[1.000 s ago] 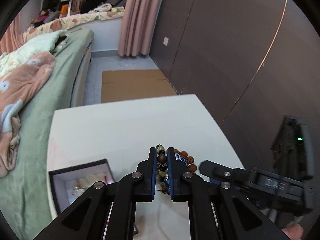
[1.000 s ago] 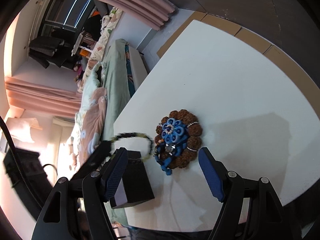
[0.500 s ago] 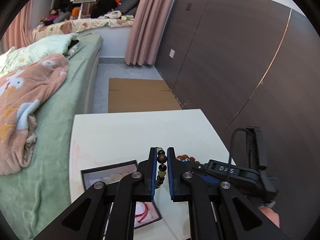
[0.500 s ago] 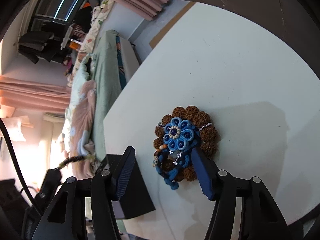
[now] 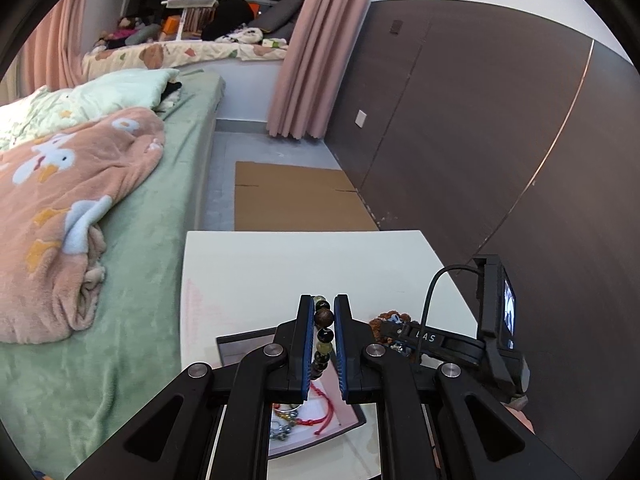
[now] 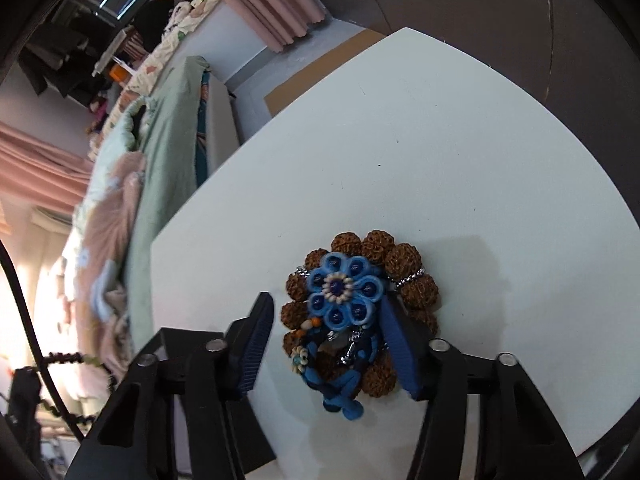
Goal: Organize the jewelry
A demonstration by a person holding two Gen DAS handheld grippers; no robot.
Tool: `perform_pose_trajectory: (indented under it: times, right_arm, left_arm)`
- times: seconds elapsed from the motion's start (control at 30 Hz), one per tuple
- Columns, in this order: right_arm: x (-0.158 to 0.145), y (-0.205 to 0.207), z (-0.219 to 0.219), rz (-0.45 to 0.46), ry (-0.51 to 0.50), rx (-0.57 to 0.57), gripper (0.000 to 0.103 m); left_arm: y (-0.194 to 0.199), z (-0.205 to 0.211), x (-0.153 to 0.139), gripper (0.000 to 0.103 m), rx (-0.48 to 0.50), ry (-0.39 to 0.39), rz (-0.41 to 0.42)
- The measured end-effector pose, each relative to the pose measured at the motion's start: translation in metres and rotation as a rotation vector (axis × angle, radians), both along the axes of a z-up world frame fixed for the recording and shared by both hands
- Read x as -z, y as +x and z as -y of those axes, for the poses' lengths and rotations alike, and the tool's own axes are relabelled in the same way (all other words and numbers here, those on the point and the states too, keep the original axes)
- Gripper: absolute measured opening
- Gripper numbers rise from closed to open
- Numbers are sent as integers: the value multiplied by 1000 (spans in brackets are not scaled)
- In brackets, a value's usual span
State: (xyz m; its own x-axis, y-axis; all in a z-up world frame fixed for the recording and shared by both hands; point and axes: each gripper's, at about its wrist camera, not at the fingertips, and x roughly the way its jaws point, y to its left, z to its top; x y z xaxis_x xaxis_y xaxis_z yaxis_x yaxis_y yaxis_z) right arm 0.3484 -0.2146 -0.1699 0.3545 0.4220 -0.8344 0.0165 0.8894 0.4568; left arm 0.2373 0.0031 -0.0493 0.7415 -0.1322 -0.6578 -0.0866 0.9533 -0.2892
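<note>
Left tongs [image 5: 323, 334] higher now, bead bracelet [image 5: 322, 336] pinched — jewelry box [image 5: 240, 346] half hidden.

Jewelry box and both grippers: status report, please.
Left gripper shut on dark beaded bracelet, above open jewelry box. Right gripper open, straddling blue flower piece on brown seed-bead bracelet. No obstruction seen.

Beaded bracelet [image 5: 323, 332] clamped; blue-flower seed bracelet [image 6: 360, 300] on table.
</note>
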Motion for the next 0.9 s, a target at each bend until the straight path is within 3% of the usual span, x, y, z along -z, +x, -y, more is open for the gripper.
perform_pose_trajectory:
  times: [0.1, 0.23, 0.43, 0.57, 0.73, 0.8, 0.83, 0.87, 0.9]
  right_arm:
    - [2, -2, 6, 7, -13, 12, 35]
    - [3, -7, 20, -1, 54, 36, 29]
    - [-8, -17, 44, 45, 250, 50, 28]
    - [-17, -24, 47, 88, 292, 25, 28]
    - [-30, -34, 44, 131, 350, -28, 28]
    - [-35, -35, 37, 150, 378, -62, 28]
    - [-39, -38, 33, 163, 391, -84, 28]
    - [-43, -40, 28, 181, 401, -108, 28]
    - [-48, -44, 24, 202, 413, -135, 28]
  left_arm:
    - [-2, -5, 1, 10, -5, -5, -3]
    - [-6, -9, 6, 10, -9, -14, -14]
    - [-12, -15, 20, 10, -15, -35, -39]
    - [-12, -20, 33, 10, -23, -52, -70]
    - [-9, -26, 47, 12, -7, -139, -101]
    - [-9, -28, 51, 32, -13, -166, -110]
    - [-10, -29, 52, 55, -19, -170, -105]
    - [-12, -30, 52, 71, -28, -174, -92]
    - [-15, -31, 52, 74, -36, -175, -80]
